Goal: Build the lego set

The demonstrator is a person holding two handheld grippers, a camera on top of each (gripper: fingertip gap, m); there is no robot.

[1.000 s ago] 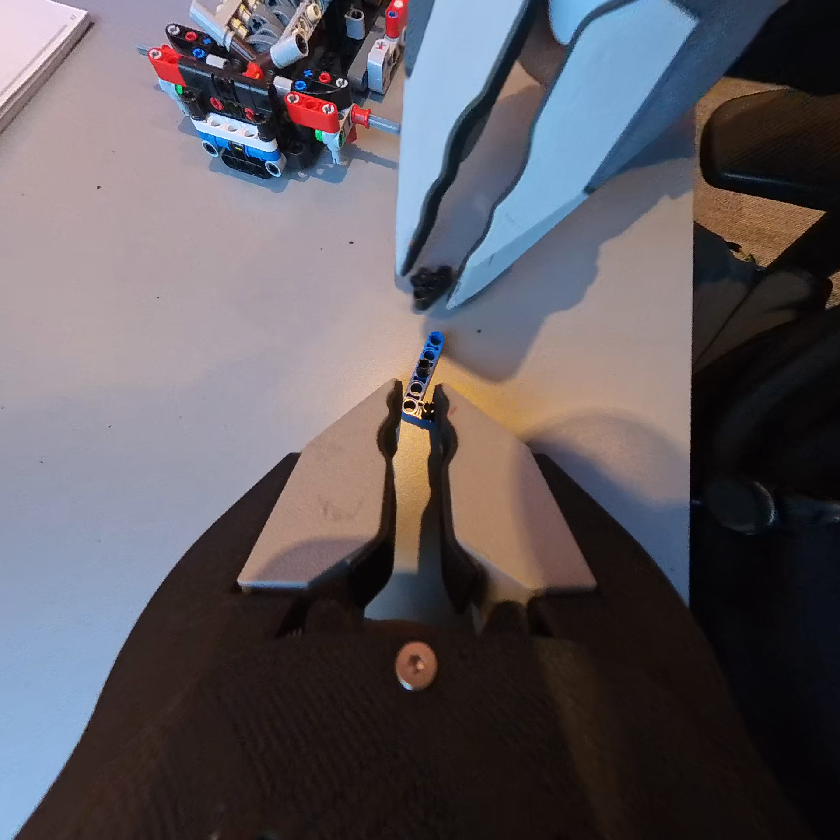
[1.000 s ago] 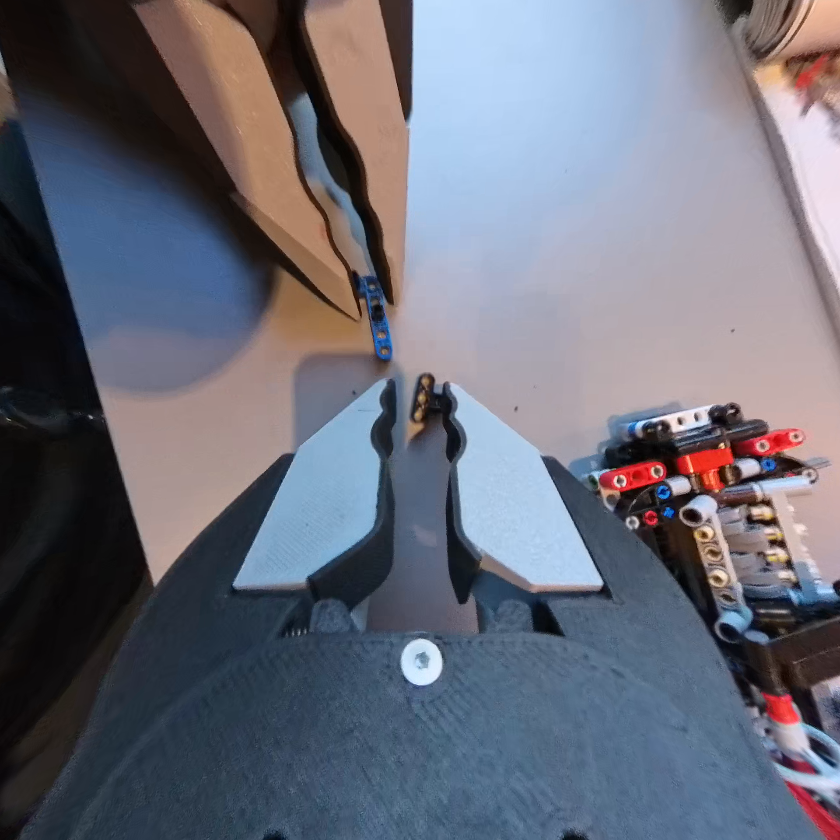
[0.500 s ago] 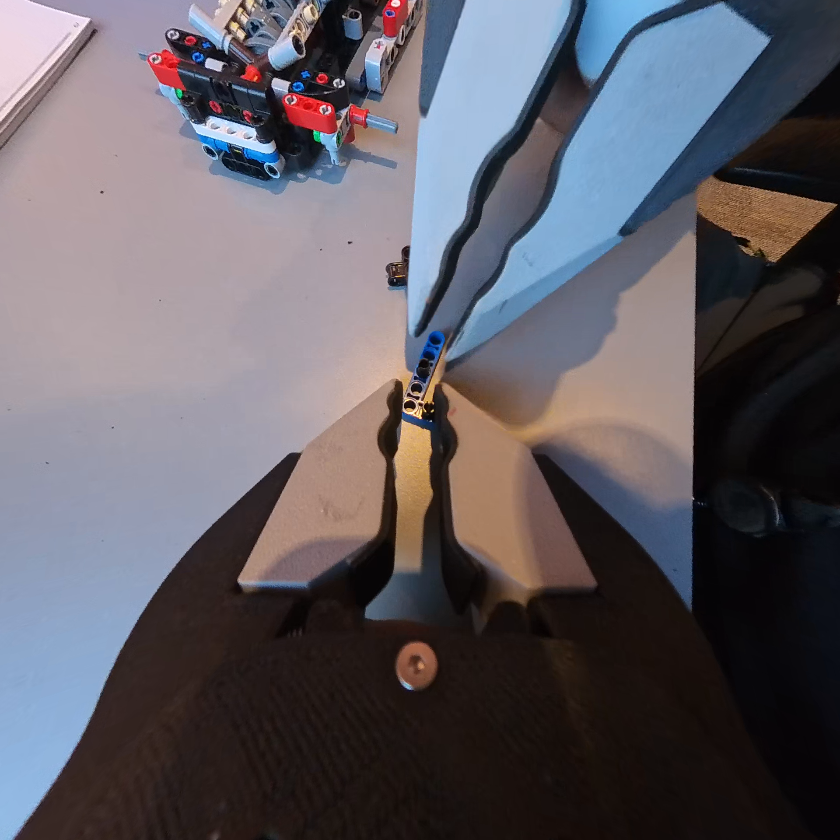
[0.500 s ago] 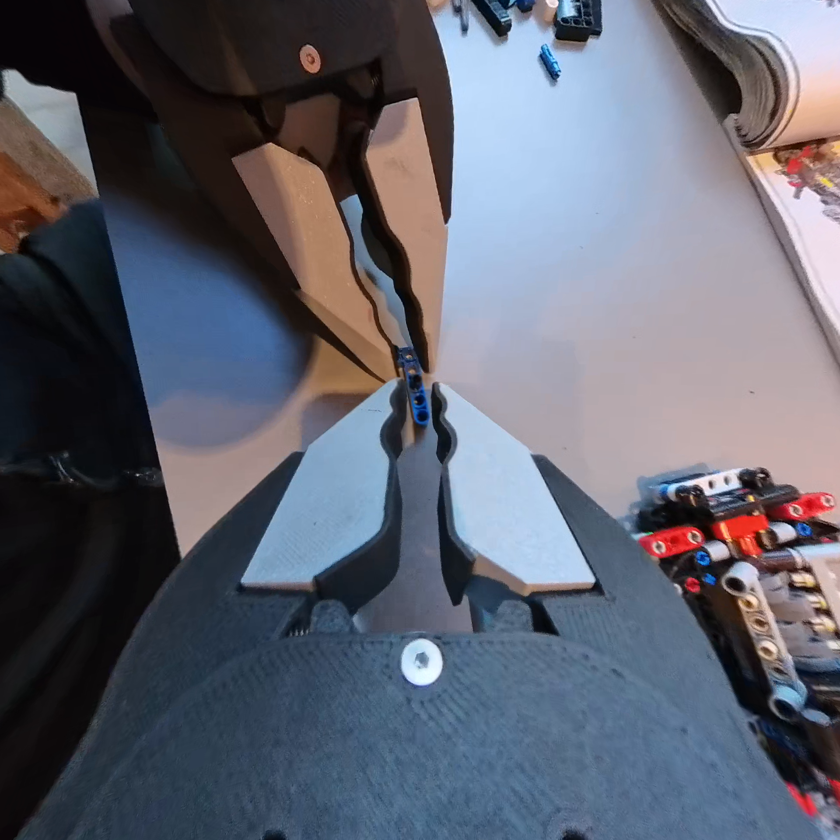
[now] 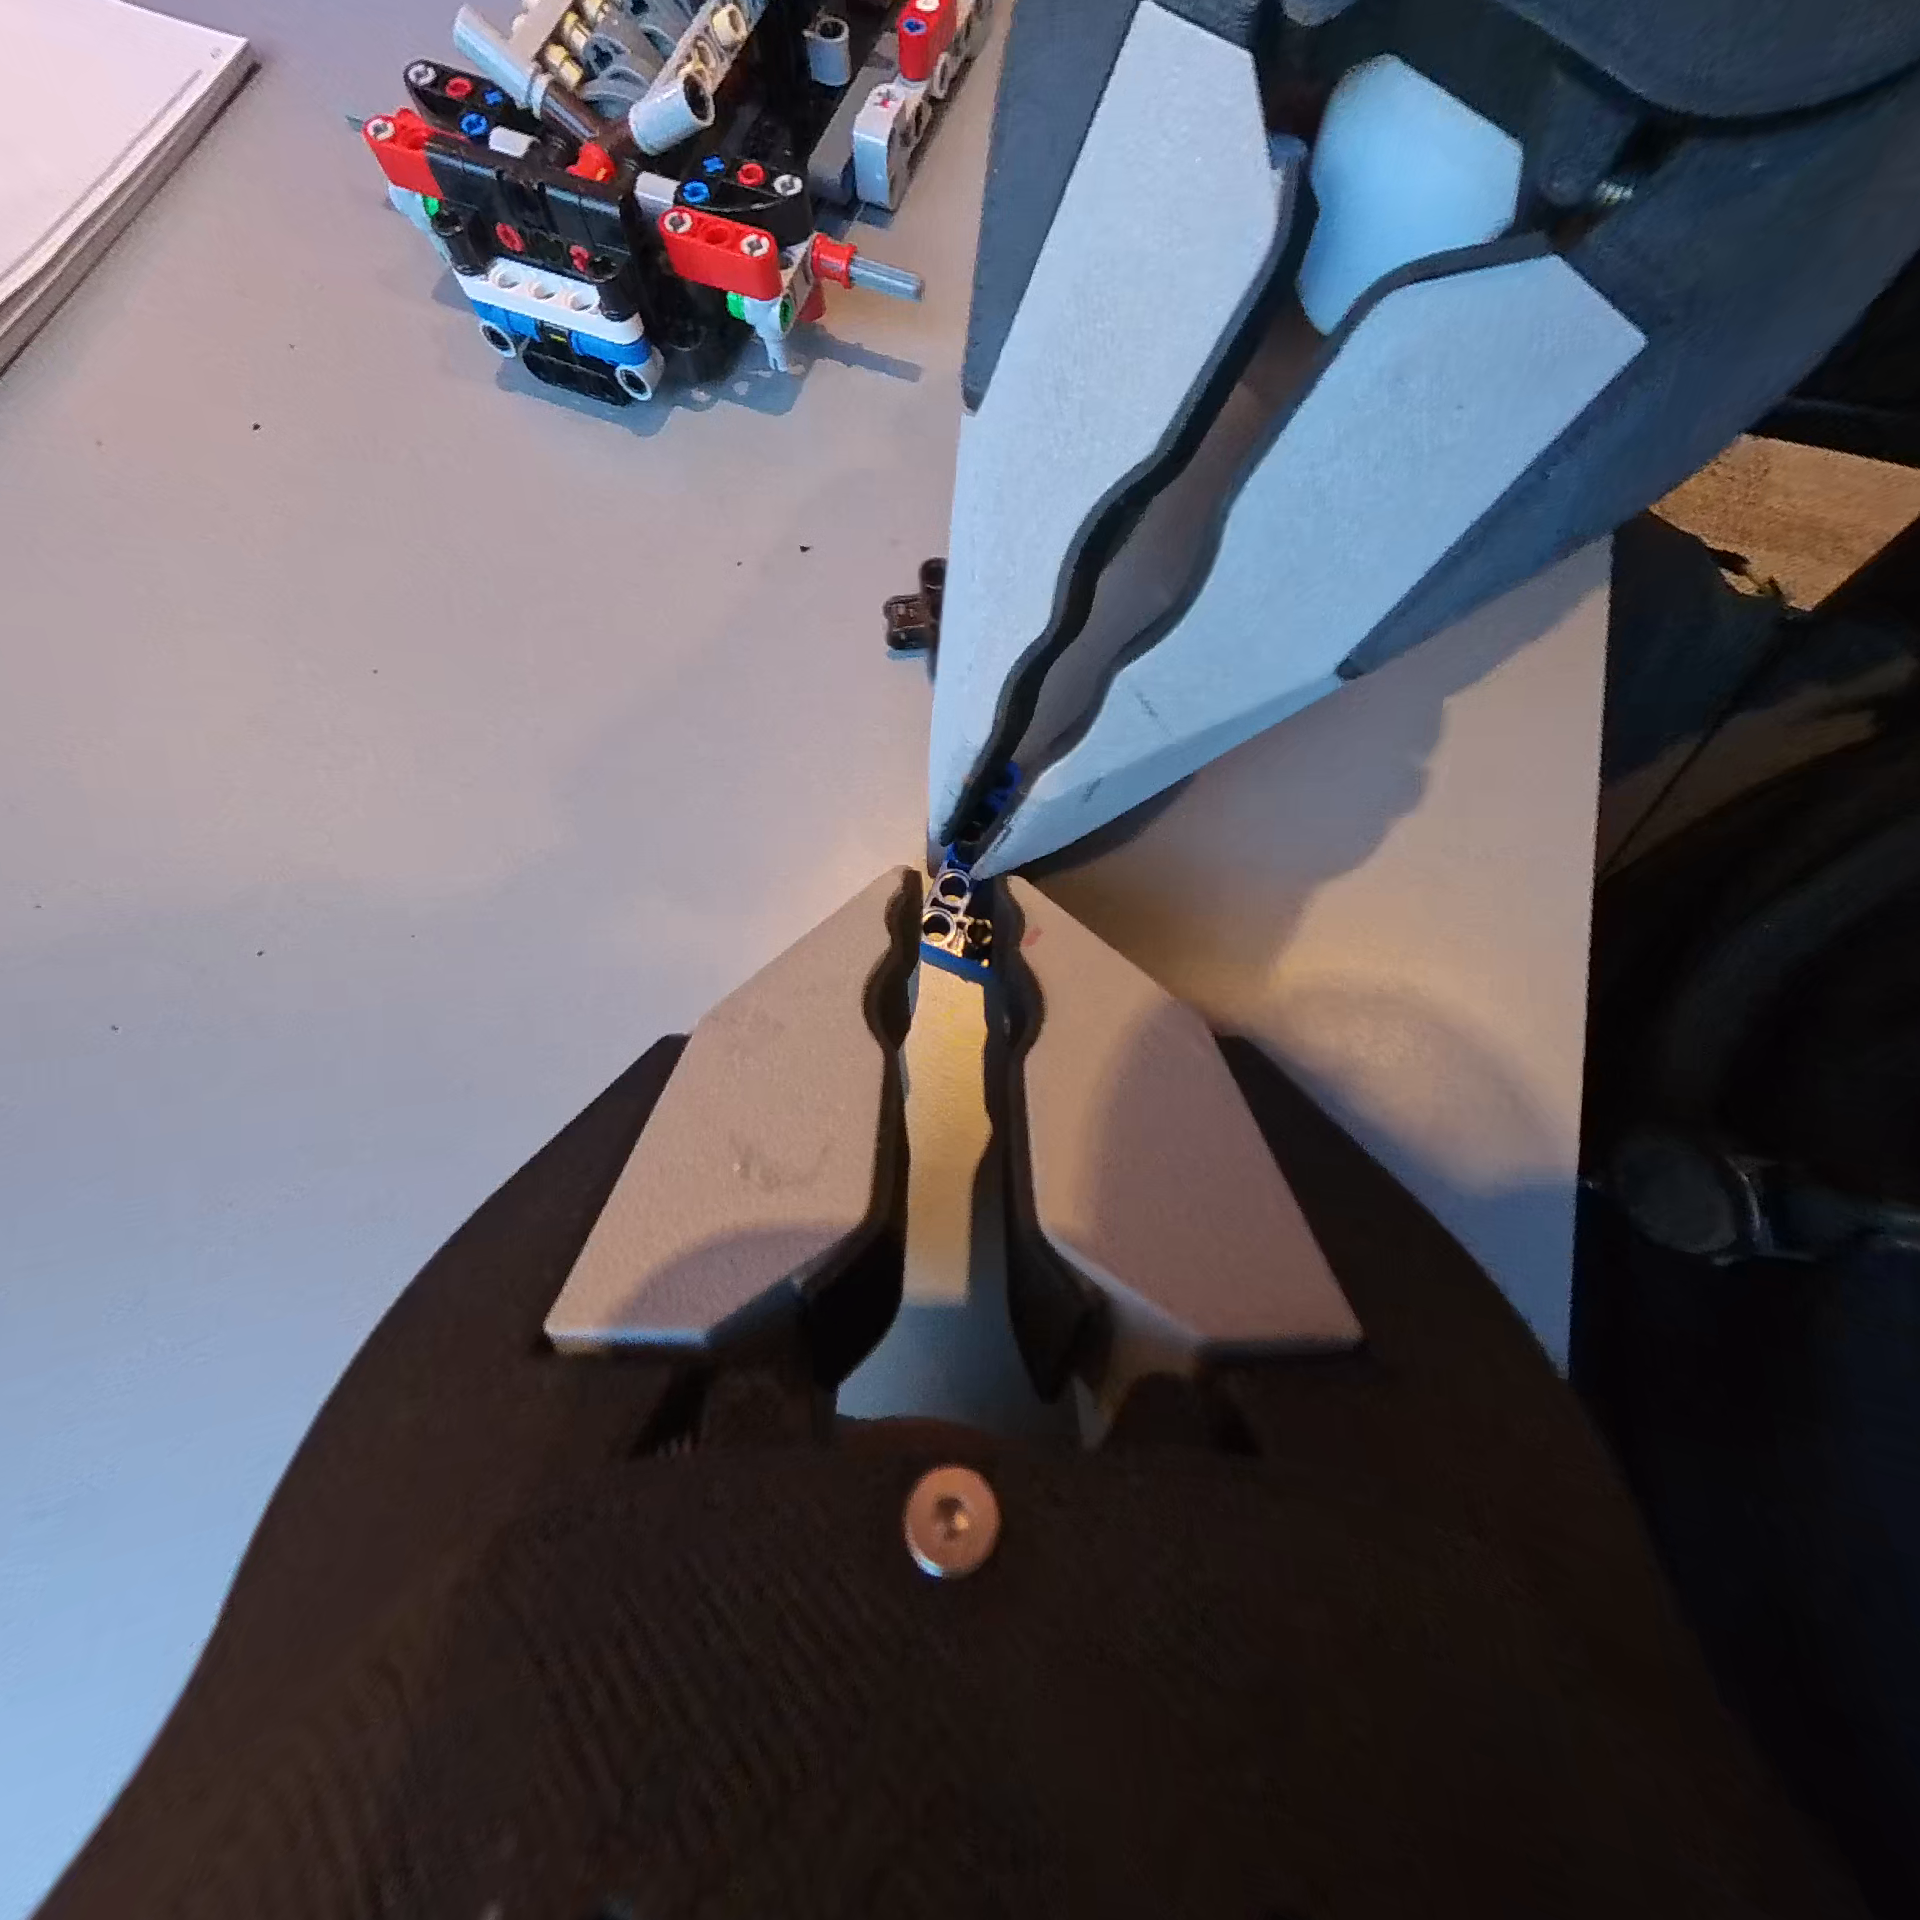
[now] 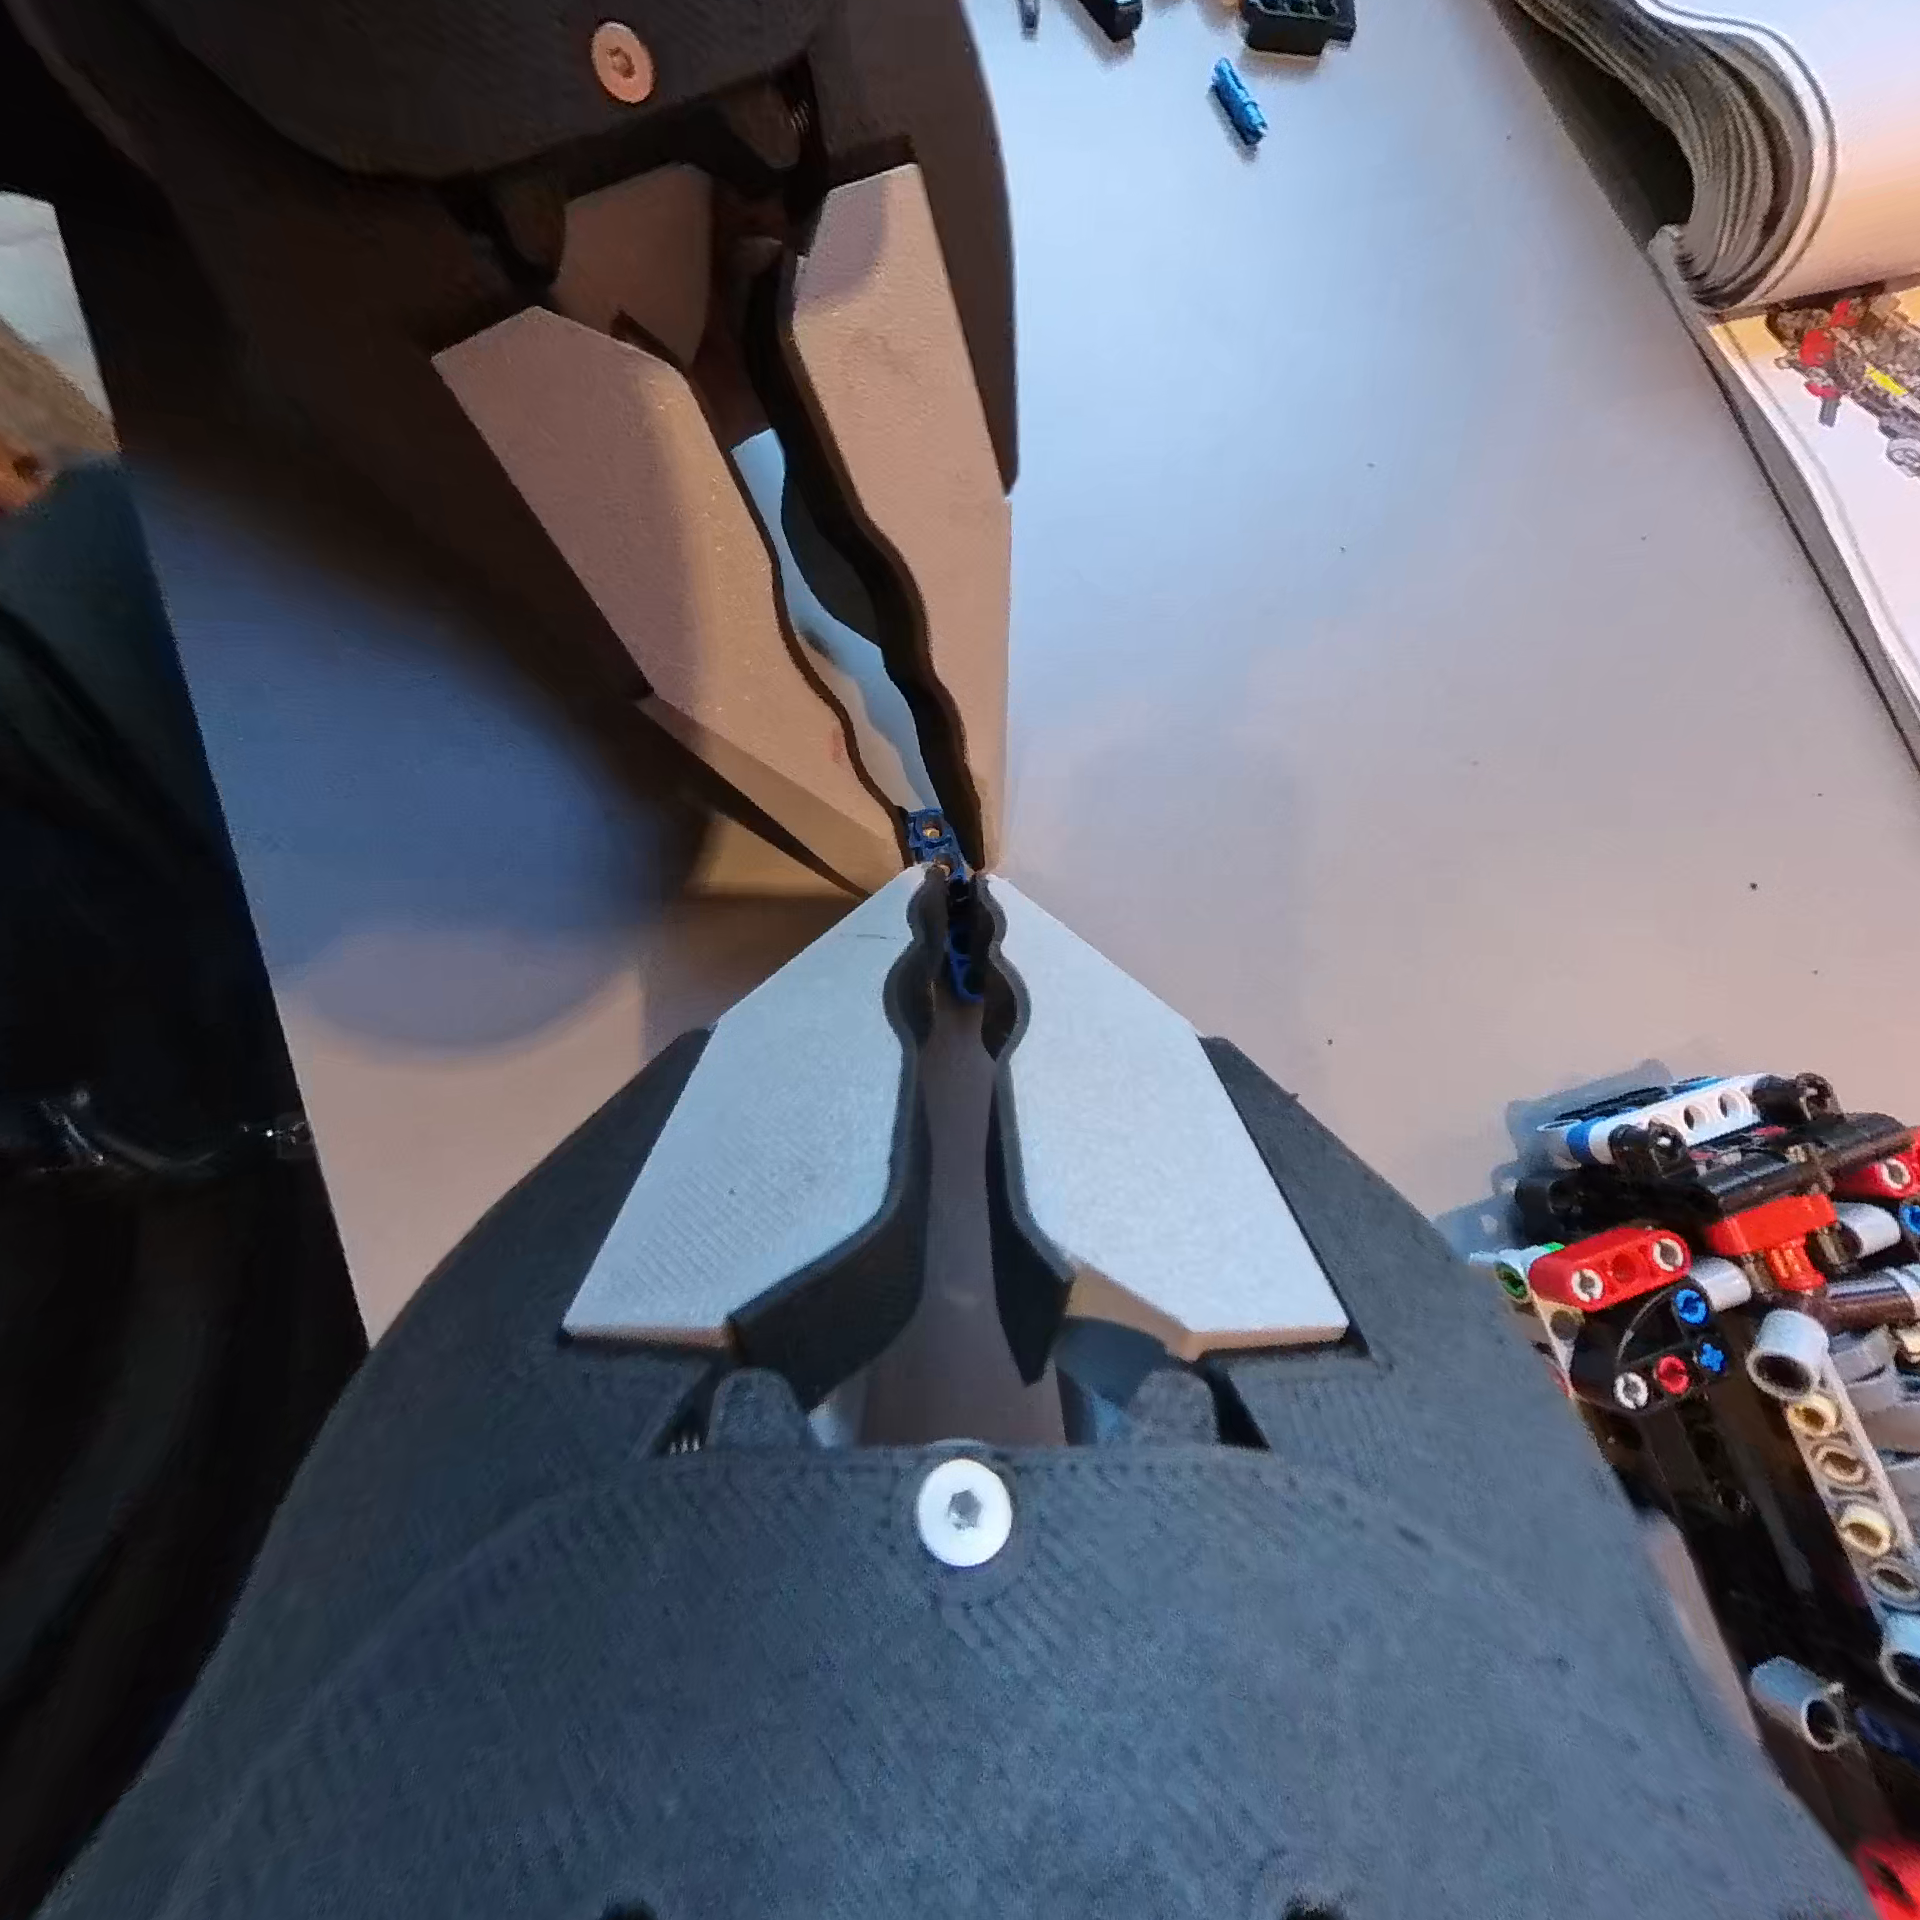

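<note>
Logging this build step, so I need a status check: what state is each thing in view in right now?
left tongs: shut on the blue beam
right tongs: shut on the blue beam's far end
blue beam: held off the table between both
black connector: loose on the table
lego model: partly built, untouched
instruction booklet: open

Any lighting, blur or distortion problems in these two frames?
Left wrist view: warm glow around the blue beam, right gripper shadowing the table, edges bowed. Right wrist view: left gripper backlit and dark, model soft.
</note>
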